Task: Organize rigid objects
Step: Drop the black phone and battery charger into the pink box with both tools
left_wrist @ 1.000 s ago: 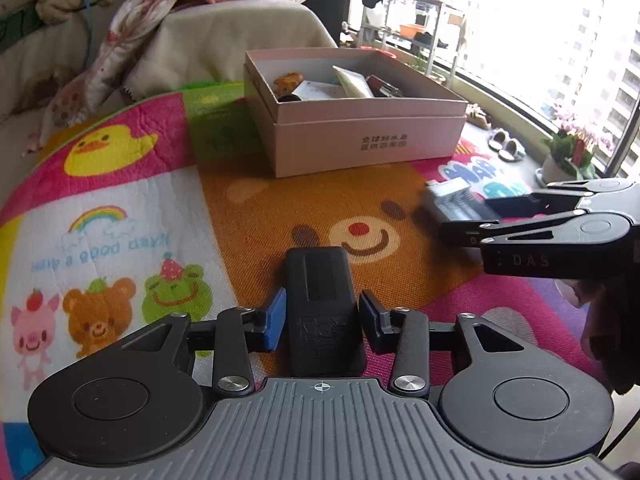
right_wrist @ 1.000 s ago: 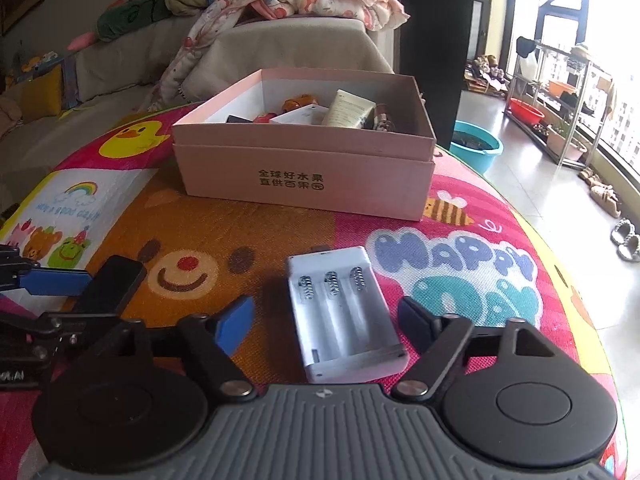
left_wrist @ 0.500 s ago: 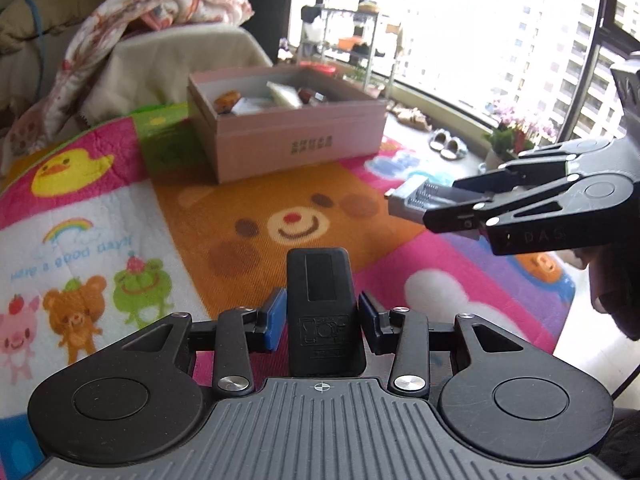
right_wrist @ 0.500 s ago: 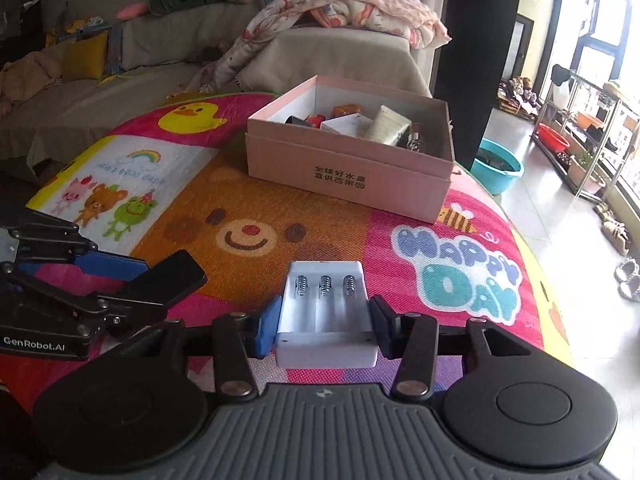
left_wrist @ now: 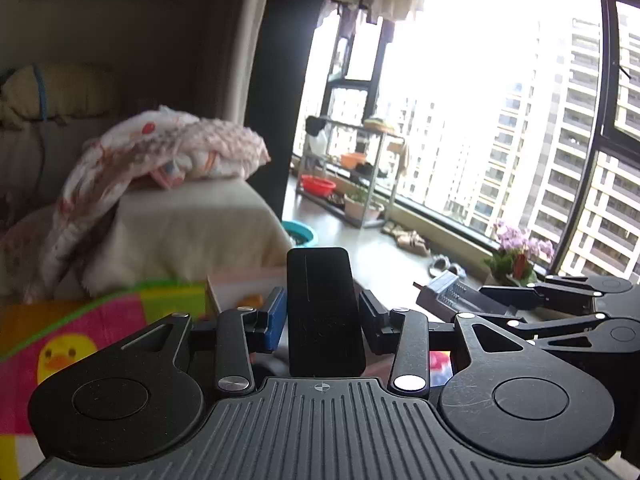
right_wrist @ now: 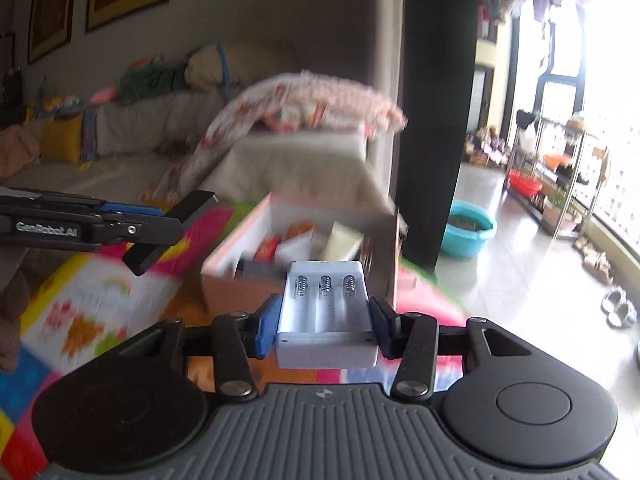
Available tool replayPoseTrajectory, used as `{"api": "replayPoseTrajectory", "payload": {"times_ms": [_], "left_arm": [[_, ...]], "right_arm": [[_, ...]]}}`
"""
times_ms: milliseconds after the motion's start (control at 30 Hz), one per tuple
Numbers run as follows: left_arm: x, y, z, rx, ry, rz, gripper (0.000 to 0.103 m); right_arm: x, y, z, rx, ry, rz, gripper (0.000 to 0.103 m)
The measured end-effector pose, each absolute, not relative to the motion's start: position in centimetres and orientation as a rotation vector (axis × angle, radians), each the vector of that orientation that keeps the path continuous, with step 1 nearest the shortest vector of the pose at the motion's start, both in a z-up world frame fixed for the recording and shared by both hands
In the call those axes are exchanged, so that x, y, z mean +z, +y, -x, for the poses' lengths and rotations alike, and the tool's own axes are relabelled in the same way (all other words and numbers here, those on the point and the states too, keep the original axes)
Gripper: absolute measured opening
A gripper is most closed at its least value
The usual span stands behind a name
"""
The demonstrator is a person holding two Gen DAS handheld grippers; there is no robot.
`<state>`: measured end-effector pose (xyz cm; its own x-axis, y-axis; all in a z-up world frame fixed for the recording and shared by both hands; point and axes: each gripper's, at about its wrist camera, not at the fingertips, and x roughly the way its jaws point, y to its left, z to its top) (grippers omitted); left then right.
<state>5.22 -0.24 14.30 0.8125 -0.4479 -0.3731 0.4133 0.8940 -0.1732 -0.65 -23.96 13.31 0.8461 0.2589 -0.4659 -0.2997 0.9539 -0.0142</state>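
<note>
Pink box point(right_wrist: 280, 256) of oddments lies beyond the clamped battery holder point(right_wrist: 326, 312).

The left claw point(left_wrist: 323, 316) is matt black plastic with bright metal rivets, clamped on a smooth, matt black plastic remote point(left_wrist: 322, 308). The right claw point(right_wrist: 325, 322) grips a white, faintly glossy plastic battery holder point(right_wrist: 326, 316) with shiny metal springs. The pink box point(right_wrist: 296, 256) looks like matt cardboard; the play mat point(right_wrist: 92, 308) is printed cloth.
</note>
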Motion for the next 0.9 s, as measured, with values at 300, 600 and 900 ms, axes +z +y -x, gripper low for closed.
{"api": "replayPoseTrajectory", "payload": {"times_ms": [300,600,900], "left_arm": [[12.2,-2.3,-14.9,-0.408,0.548,0.133,0.044],[5.4,1.4,-4.2,-0.278,0.655,0.072,0.044],[0.0,0.6,0.4,-0.148,0.717,0.012,0.049]], "right_arm": [[13.4,-22.8,-7.3,0.239,0.437,0.045,0.076],[4.5,-21.8,-1.0,0.245,0.662,0.109,0.086],[0.6,-19.6,-0.9,0.175,0.82,0.093,0.103]]}}
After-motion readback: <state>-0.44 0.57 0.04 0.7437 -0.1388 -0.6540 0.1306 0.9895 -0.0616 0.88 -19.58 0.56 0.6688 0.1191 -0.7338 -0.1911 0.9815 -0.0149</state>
